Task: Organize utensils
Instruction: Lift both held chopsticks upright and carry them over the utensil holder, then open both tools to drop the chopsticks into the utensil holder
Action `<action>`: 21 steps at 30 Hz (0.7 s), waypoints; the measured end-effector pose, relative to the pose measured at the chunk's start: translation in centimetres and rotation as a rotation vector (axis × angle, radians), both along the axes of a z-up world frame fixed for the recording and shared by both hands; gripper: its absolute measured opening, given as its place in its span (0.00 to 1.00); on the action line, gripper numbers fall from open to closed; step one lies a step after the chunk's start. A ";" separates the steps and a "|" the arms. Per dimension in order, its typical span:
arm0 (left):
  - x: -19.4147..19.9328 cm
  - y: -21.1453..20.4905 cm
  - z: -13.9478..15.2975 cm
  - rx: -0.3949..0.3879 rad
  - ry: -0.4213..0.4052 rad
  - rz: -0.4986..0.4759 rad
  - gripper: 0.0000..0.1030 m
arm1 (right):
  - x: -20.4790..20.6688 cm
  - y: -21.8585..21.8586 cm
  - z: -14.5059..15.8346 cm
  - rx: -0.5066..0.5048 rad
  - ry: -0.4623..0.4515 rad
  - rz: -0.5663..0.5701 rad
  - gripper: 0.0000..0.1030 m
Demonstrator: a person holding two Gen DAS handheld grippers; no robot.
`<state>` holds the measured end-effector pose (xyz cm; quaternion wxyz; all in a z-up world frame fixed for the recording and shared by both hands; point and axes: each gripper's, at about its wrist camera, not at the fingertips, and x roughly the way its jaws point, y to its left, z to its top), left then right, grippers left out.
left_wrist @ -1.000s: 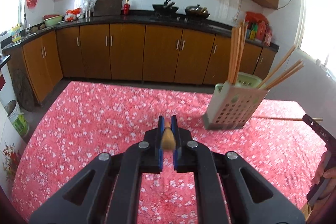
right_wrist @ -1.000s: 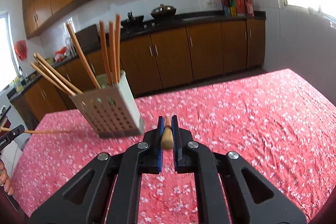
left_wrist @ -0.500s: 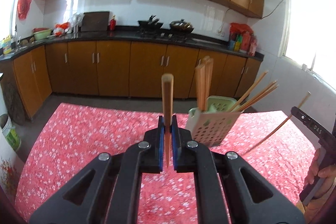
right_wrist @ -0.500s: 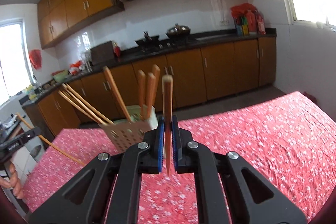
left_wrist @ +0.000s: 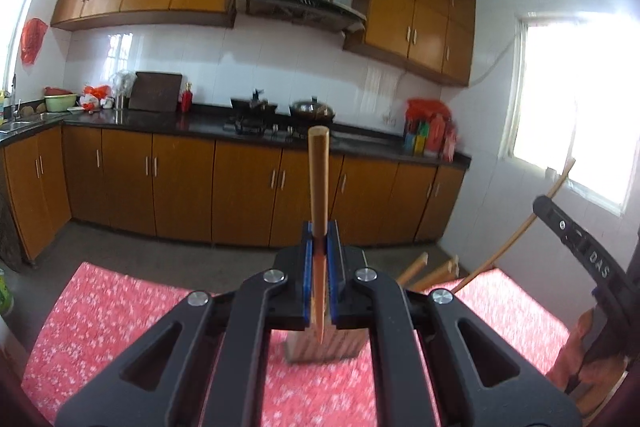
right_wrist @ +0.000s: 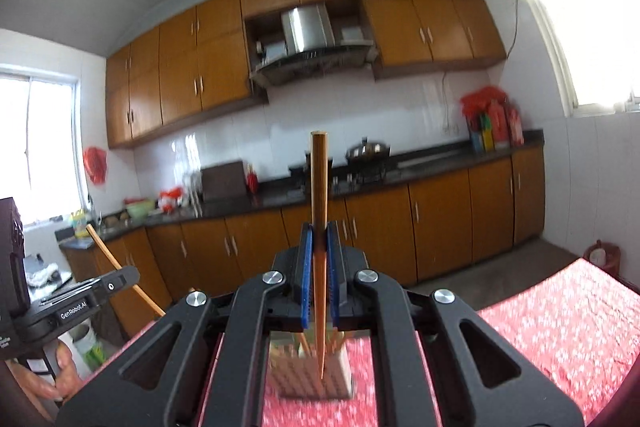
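My left gripper [left_wrist: 320, 247] is shut on a wooden chopstick [left_wrist: 319, 179] that stands upright between its blue pads. Below it the perforated utensil holder [left_wrist: 320, 349] shows blurred behind the fingers, with other chopstick ends [left_wrist: 416, 267] poking out to the right. My right gripper [right_wrist: 319, 247] is shut on a second chopstick [right_wrist: 319, 187], upright too, its thin tip hanging over the utensil holder [right_wrist: 312, 375]. In the left wrist view the right gripper [left_wrist: 580, 251] and its chopstick [left_wrist: 516, 239] appear at the right edge. In the right wrist view the left gripper [right_wrist: 68, 303] sits at the left.
A red flowered tablecloth [left_wrist: 112, 311] covers the table [right_wrist: 560, 311]. Behind stand brown kitchen cabinets [left_wrist: 180, 183], a dark counter with a stove and pans [left_wrist: 280, 111], and a range hood [right_wrist: 312, 47]. A person's hand [right_wrist: 48, 379] holds the left tool.
Both grippers have risen and tipped up with their chopsticks. The views now take in the cabinets and ceiling, and the holder has dropped low behind the fingers. The chopsticks went from end-on to upright.
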<state>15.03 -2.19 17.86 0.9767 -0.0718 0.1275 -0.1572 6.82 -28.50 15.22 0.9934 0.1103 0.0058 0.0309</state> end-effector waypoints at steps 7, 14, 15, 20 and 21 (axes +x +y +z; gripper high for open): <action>2.9 -0.7 2.1 -0.056 -0.063 0.058 0.07 | 2.3 -0.7 0.4 0.047 -0.051 -0.035 0.07; 5.9 -1.6 -0.3 -0.054 -0.039 0.065 0.07 | 5.0 0.8 -2.2 0.014 -0.017 -0.038 0.07; 6.5 -1.7 -0.8 -0.056 -0.027 0.064 0.07 | 5.5 0.9 -2.6 0.005 -0.008 -0.036 0.07; 8.3 -1.9 -2.8 -0.064 0.023 0.049 0.07 | 6.7 1.2 -4.0 0.004 0.038 -0.018 0.07; 8.5 -2.0 -3.2 -0.061 0.031 0.046 0.07 | 6.9 1.3 -4.4 0.004 0.052 -0.010 0.07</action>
